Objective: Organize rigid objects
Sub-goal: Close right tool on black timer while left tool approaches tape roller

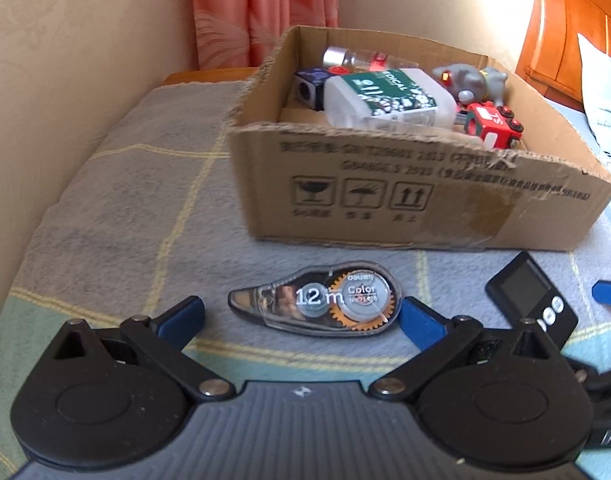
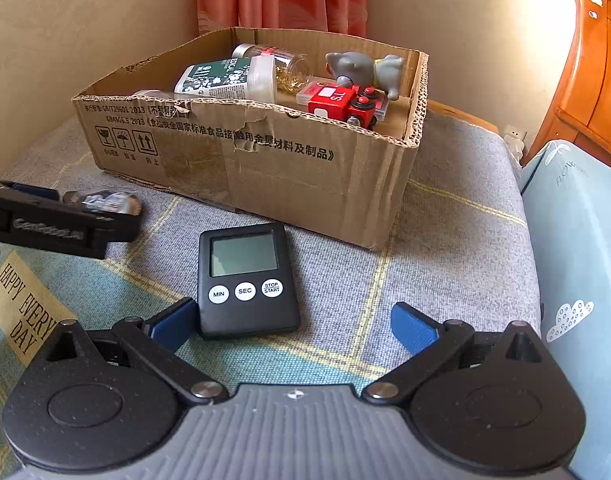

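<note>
Cardboard box (image 2: 289, 168); beside it one timer (image 2: 245, 280), one correction tape (image 1: 317, 300).

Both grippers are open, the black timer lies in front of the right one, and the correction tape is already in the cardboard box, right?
Not quite. The clear correction tape dispenser lies on the blanket before the left gripper, outside the brown cardboard box, per the left wrist view. The rest holds.

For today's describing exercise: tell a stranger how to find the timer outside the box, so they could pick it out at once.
Start at the open cardboard box on the grey checked blanket. Just in front of it, flat on the blanket, lies the timer, between the right gripper's open fingers. It is black with a grey screen and three round white buttons, unlike the clear correction tape beside it.
</note>
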Demonstrator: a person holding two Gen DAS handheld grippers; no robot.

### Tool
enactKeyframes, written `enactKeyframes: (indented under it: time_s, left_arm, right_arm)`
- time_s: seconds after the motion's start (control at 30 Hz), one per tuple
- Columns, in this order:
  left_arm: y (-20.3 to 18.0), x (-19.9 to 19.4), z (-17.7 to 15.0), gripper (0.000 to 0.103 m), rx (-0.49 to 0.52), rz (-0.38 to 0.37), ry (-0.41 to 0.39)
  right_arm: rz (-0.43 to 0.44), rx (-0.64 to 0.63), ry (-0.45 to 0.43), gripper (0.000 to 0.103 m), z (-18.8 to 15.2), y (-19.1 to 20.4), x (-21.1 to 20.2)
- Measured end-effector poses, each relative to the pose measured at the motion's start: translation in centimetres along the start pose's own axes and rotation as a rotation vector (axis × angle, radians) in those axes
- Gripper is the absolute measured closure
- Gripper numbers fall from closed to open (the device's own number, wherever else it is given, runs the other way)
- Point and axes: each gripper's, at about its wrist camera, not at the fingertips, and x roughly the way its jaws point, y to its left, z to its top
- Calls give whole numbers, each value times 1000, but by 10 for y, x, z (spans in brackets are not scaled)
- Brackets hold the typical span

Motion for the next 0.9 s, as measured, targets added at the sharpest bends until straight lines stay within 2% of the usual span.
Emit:
enactKeyframes:
  time_s: [0.5,0.9]
  left_arm:
    - [4,-4,-8,0,43,-32,-65]
    - [3,0,-2,3,89,-72,-63]
  right_arm:
    - [-7,7,11,0,2,1,1]
    - [9,-12,-8,0,0,1,1]
